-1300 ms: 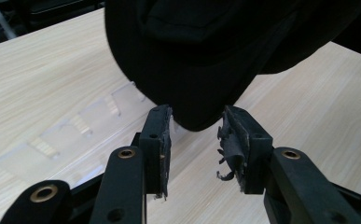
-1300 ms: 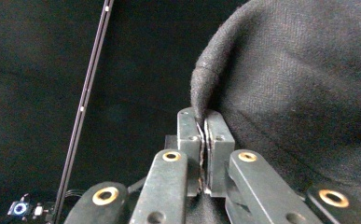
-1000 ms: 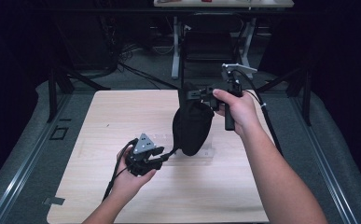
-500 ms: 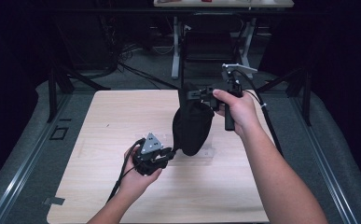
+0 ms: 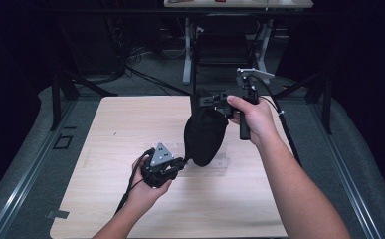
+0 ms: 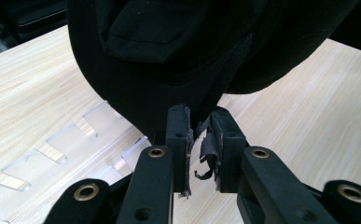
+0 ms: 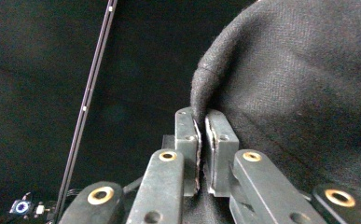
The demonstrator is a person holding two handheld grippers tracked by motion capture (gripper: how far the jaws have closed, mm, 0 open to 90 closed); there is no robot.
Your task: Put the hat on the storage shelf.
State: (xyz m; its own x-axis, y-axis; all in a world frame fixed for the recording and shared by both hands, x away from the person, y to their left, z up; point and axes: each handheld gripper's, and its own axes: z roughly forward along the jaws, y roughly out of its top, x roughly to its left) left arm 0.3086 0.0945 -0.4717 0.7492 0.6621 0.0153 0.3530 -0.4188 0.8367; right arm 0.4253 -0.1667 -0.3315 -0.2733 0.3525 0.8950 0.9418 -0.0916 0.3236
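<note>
One black cloth [image 5: 205,137] hanging over the bench [image 5: 110,129], its shape hard to read, top edge hidden behind right gripper [image 5: 215,102]; right jaws clenched on that edge; left gripper [image 5: 180,163] jaws just closing, pinching the bottom hem; clear plastic strip [image 6: 52,149] half covered beneath.

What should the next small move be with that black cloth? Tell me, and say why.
Probably draw the left gripper gently away from the right gripper to spread the black cloth. The right gripper pinches its top edge and holds it hanging above the table; the left gripper's jaws have just been closing on the cloth's bottom edge and now pinch it. With both ends held, it could be stretched out.
</note>
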